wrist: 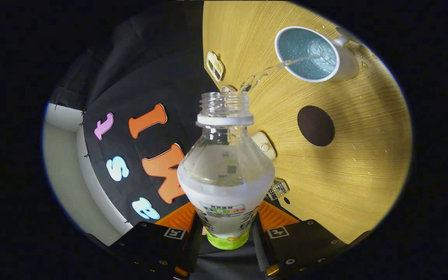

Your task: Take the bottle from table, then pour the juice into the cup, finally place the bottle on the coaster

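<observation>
1. One view, riding on the gripper [227,227]: its two fingers press on either side of the lower body of a clear plastic bottle with a white and green label [226,171], which sits pinched between them.
2. Bottle is uncapped, with a white ring below the threaded neck; its mouth points away from the fingers, tilted toward the wooden tabletop [348,163].
3. Thin stream of clear liquid [270,70] leaves the bottle mouth and arcs into a white mug with a blue-speckled inside [310,53], well beyond the fingers.
4. Liquid already pools in the mug; droplets lie scattered on the wood near it.
5. Dark round coaster [315,125] lies flat on the table between bottle and mug, apart from both, nothing on it.
6. Several small pale objects line the table edge behind the bottle; too small to identify.
</observation>
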